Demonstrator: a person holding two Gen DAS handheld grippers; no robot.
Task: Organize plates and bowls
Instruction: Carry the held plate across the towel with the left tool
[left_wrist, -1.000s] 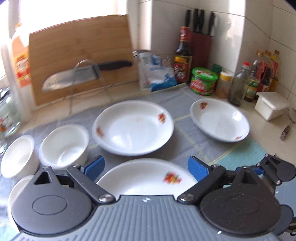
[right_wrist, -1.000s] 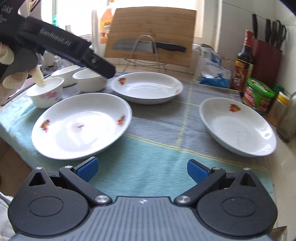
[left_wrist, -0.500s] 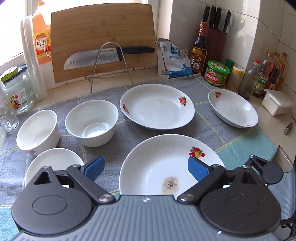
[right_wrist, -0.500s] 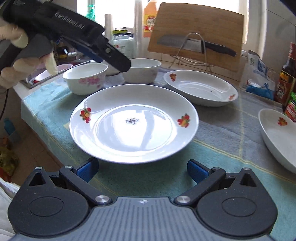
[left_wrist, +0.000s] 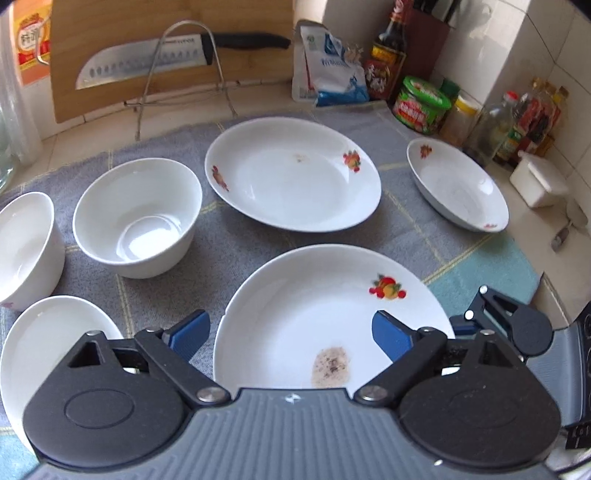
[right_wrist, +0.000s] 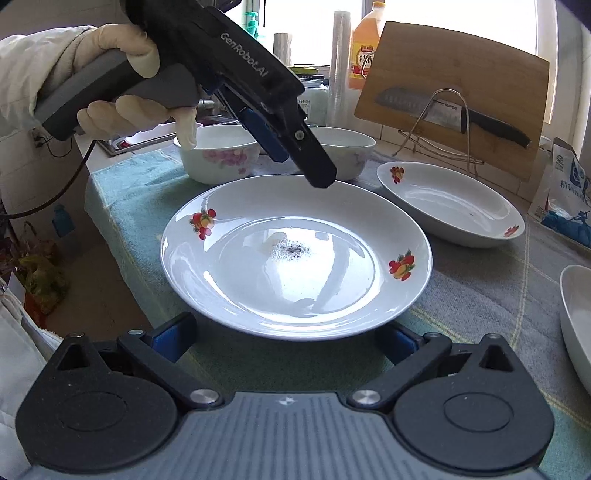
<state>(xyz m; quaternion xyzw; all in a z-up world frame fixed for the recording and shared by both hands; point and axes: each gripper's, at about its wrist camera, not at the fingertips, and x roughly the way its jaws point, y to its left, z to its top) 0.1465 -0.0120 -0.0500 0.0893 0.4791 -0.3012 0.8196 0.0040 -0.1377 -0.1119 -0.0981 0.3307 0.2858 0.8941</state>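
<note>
Nothing looks sorted yet. The nearest plate (right_wrist: 295, 254), the one with the fruit prints and a dark speckled smear in its well, lies flat on the cloth (left_wrist: 491, 269) at the front of the tabletop, alone and unstacked. Behind it sits a second plate (left_wrist: 291, 173), and well off to the right a third, deeper one (left_wrist: 458, 190). To the left stand two white bowls (left_wrist: 136, 218), side by side, with another shallow white dish (left_wrist: 48, 339) at the near corner. Every piece lies separate, so the whole stacking job seems ahead.

The left gripper (left_wrist: 290, 334) hovers over the near plate's rim, jaws closing but pressing nothing. The right gripper (right_wrist: 284, 338) faces the same plate from the other side, jaws spread and empty.
</note>
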